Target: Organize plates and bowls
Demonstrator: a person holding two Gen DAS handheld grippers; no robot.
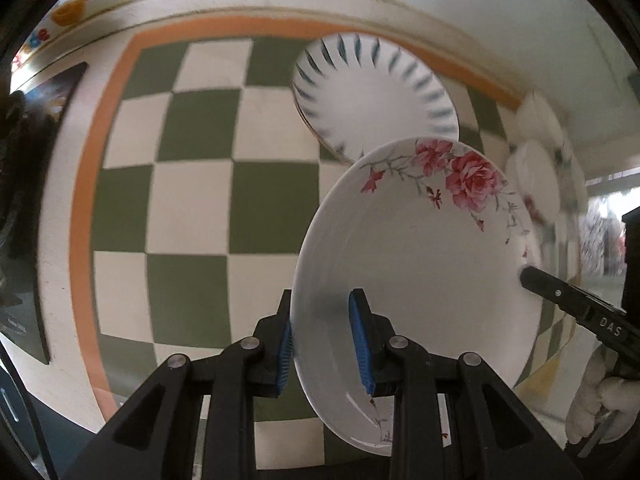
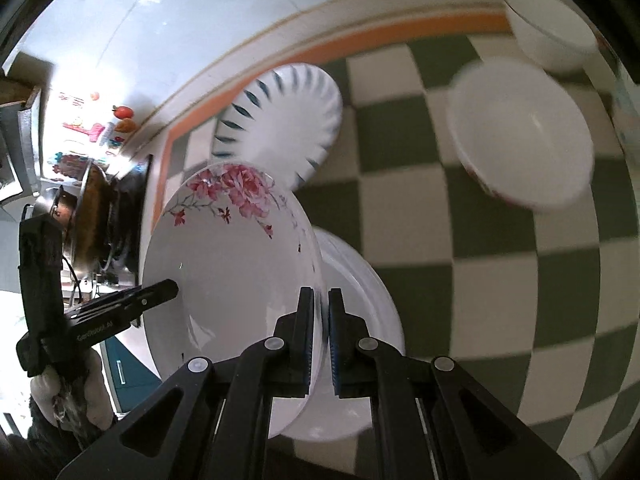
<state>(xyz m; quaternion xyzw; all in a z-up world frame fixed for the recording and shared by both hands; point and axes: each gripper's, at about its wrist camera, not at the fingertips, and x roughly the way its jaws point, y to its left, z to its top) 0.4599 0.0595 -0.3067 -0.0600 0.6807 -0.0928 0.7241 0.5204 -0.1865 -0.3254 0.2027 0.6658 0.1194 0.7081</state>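
left gripper (image 1: 320,344): clamped on the near rim of the flowered plate (image 1: 420,248) | right gripper (image 2: 322,340): pinching the opposite rim | plate: tilted, held clear above the checked tablecloth (image 1: 192,208) | blue-striped plate (image 1: 372,96): on the cloth beyond | two white bowls (image 2: 524,136): farther right

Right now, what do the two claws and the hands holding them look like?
Both claws, left claw and right claw, are black linkage arms with silver rivets and ribbed blue pads. White lettering marks their sides. The hands wear white gloves.
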